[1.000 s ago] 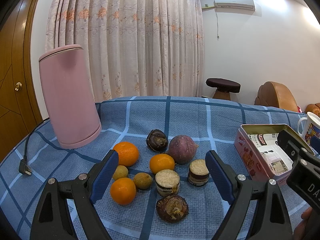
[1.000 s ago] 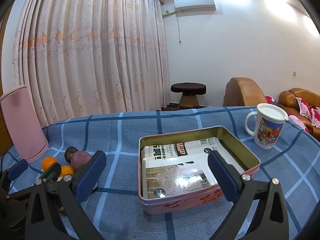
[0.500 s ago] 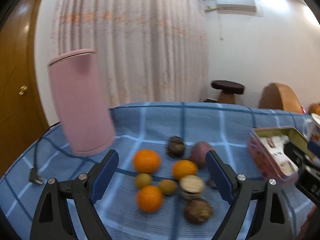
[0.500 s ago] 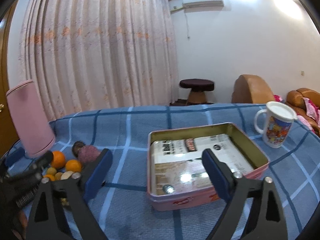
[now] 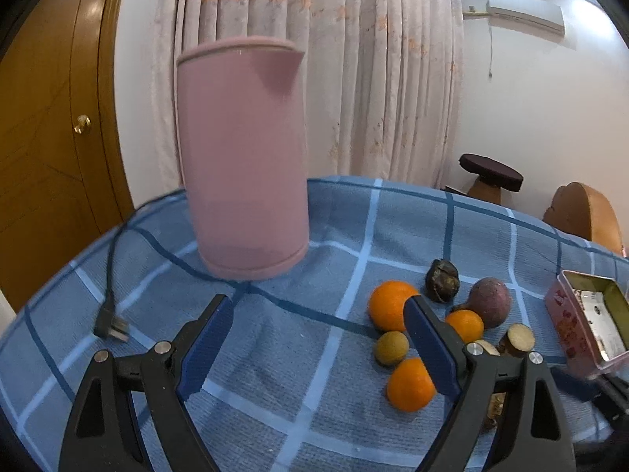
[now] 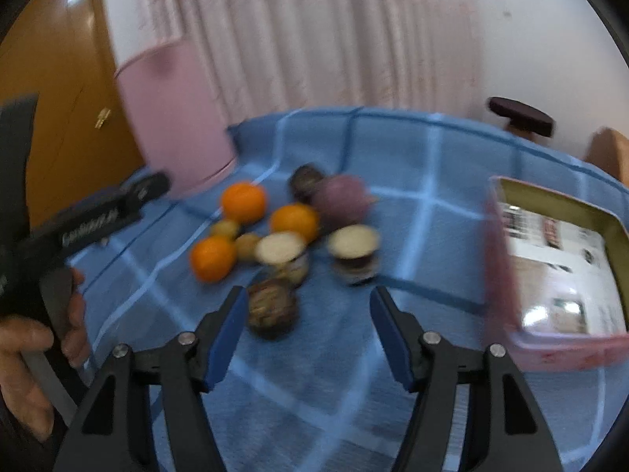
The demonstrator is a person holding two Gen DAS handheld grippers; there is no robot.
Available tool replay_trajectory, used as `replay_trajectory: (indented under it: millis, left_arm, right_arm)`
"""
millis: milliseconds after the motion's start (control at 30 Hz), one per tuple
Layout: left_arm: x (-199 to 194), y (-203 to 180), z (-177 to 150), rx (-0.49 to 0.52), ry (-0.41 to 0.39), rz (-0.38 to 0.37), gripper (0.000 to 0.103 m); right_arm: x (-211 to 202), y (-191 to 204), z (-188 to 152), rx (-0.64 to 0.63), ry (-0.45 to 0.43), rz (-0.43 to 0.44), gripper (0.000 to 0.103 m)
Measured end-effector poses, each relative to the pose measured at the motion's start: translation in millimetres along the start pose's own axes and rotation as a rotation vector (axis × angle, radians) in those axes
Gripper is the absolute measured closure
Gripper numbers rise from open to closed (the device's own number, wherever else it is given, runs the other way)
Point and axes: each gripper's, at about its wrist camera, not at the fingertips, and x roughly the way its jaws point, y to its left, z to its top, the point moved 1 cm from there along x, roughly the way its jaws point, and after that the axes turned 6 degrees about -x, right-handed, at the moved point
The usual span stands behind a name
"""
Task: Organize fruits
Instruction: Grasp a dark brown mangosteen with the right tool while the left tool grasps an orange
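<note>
above the fruits (image 6: 275,236), right tool (image 6: 308,330) closing, empty.

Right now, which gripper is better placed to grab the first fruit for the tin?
Probably the right gripper: open, empty, the dark fruit just ahead of its fingers. The left gripper faces the pink kettle.

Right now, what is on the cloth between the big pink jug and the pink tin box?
The fruit pile lies between the pink jug and the tin box: oranges, small brownish fruits and dark ones. The right wrist view shows it.
</note>
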Motion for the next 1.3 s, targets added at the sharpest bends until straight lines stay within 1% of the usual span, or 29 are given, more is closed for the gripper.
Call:
replay_trajectory:
  millis: [67, 167, 200, 267, 300, 333, 367, 467, 567, 600, 700, 767, 833, 867, 900, 967, 1000, 1033, 1067, 1100, 1133, 1167, 1200, 1300]
  left_arm:
    - [0, 2, -1, 0.001, 0.003, 0.002, 0.014]
    - [0, 2, -1, 0.009, 0.013, -0.012, 0.014]
    - [1, 1, -1, 0.012, 0.019, -0.019, 0.014]
    - [3, -2, -2, 0.025, 0.040, -0.054, 0.014]
    - [4, -5, -4, 0.033, 0.058, -0.084, 0.014]
    - [5, -8, -5, 0.041, 0.073, -0.108, 0.014]
    - [6, -11, -7, 0.051, 0.088, -0.132, 0.014]
    - [9, -19, -11, 0.094, 0.111, -0.152, 0.014]
    - [12, -26, -17, 0.151, 0.134, -0.151, 0.014]
    - [13, -28, -19, 0.163, 0.144, -0.163, 0.014]
    - [15, -32, -23, 0.187, 0.165, -0.189, 0.014]
    - [17, -36, -27, 0.213, 0.171, -0.174, 0.014]
    - [20, -40, -31, 0.245, 0.179, -0.158, 0.014]
    - [21, -42, -33, 0.262, 0.185, -0.153, 0.015]
    - [23, -44, -35, 0.275, 0.192, -0.148, 0.022]
    - [29, -46, -38, 0.289, 0.219, -0.140, 0.031]
    - [32, -45, -37, 0.284, 0.234, -0.142, 0.033]
    - [32, -45, -38, 0.269, 0.240, -0.153, 0.034]
    - [33, -43, -36, 0.250, 0.245, -0.166, 0.038]
    - [34, -42, -35, 0.236, 0.250, -0.180, 0.045]
    - [34, -40, -34, 0.220, 0.256, -0.200, 0.048]
    - [35, -41, -32, 0.210, 0.260, -0.220, 0.057]
    - [34, -42, -33, 0.209, 0.260, -0.238, 0.063]
    - [33, -48, -35, 0.231, 0.254, -0.246, 0.068]
  right_arm:
    - [10, 10, 3, -0.037, 0.031, 0.000, 0.044]
    - [24, 14, 3, -0.046, 0.086, 0.006, 0.053]
    - [27, 13, 3, -0.044, 0.100, 0.013, 0.053]
    - [31, 11, 1, -0.037, 0.110, 0.030, 0.056]
    - [32, 10, 0, -0.036, 0.113, 0.042, 0.058]
    - [34, 10, -1, -0.038, 0.115, 0.052, 0.064]
    - [34, 10, -1, -0.042, 0.115, 0.058, 0.064]
    - [28, 12, -5, -0.051, 0.110, 0.031, 0.064]
    - [18, 3, -6, -0.011, 0.075, 0.007, 0.064]
    - [10, -1, -6, 0.006, 0.056, 0.001, 0.064]
    - [-8, -18, -3, 0.070, -0.020, -0.010, 0.064]
    - [-13, -23, -1, 0.093, -0.046, -0.015, 0.064]
    - [-14, -25, 0, 0.097, -0.054, -0.029, 0.064]
    - [-12, -25, 0, 0.096, -0.051, -0.032, 0.064]
    - [-12, -24, 0, 0.096, -0.046, -0.030, 0.064]
    - [-11, -23, 1, 0.097, -0.040, -0.022, 0.064]
    - [-11, -23, 2, 0.095, -0.040, -0.022, 0.064]
    - [-12, -23, 2, 0.093, -0.042, -0.023, 0.064]
    - [-12, -23, 2, 0.092, -0.043, -0.025, 0.065]
    - [-13, -24, 2, 0.095, -0.046, -0.025, 0.068]
    - [-13, -24, 1, 0.097, -0.048, -0.024, 0.075]
    - [-13, -25, 0, 0.098, -0.050, -0.022, 0.076]
    - [-14, -26, 1, 0.103, -0.056, -0.023, 0.076]
    - [-15, -28, 0, 0.098, -0.060, -0.032, 0.076]
